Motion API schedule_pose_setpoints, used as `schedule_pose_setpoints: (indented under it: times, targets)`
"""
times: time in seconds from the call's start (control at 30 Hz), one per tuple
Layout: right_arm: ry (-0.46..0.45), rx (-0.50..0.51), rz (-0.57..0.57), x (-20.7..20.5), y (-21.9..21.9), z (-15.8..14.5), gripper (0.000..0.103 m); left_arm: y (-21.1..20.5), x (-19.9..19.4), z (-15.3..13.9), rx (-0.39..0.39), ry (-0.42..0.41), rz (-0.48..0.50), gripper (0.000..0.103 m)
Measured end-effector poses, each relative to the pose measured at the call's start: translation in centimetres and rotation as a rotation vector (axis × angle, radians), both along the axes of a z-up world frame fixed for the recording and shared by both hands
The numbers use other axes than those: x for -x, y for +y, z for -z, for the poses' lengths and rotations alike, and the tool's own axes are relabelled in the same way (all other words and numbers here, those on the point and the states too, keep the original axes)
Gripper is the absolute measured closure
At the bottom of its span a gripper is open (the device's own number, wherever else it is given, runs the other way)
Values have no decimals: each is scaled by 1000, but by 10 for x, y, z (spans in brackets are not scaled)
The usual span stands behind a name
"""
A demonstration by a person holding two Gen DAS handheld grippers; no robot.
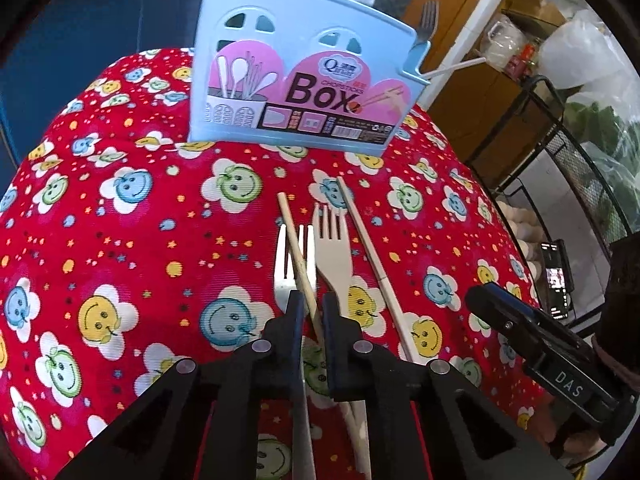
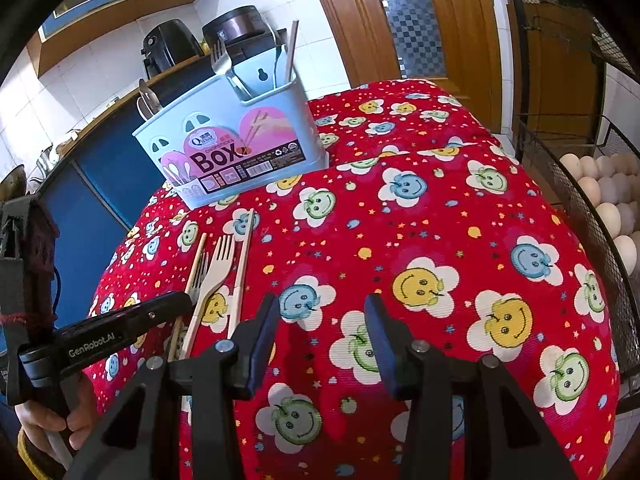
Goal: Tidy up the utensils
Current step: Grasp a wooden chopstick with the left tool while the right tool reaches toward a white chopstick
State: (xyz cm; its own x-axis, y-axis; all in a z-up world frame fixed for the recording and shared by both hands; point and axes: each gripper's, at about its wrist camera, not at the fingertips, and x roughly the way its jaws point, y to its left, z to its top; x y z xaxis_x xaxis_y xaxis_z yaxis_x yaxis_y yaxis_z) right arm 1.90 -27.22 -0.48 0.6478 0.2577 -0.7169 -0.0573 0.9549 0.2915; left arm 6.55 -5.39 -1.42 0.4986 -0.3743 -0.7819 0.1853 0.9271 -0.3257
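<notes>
A light blue utensil box stands upright at the far side of the red smiley tablecloth, with forks and a chopstick poking out of it. In front of it lie a metal fork, a beige fork and a pale chopstick. A wooden chopstick lies slanted across the metal fork. My left gripper is shut on this chopstick's near part, low on the cloth. Off to the right of the utensils, my right gripper is open over bare cloth and holds nothing.
A black wire rack holding several eggs stands close by the table's right edge. Behind the box are a blue counter with dark appliances and a wooden door. The cloth drops away at the left edge.
</notes>
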Motion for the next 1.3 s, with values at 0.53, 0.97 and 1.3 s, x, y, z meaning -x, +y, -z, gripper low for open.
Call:
schedule_pose_setpoints:
  times: [0.53,0.97,1.3]
  targets:
    - [6,15,-21,-1,12,-3,56,18,-1,-3,56,-19,-40,99]
    - [82,15,-154,-31,38,-8,56,53,-7,-5,-74,-33,-121,99]
    - [189,49,-248,-59,61,-6,66,53,-13,-1,-145,3,-49,97]
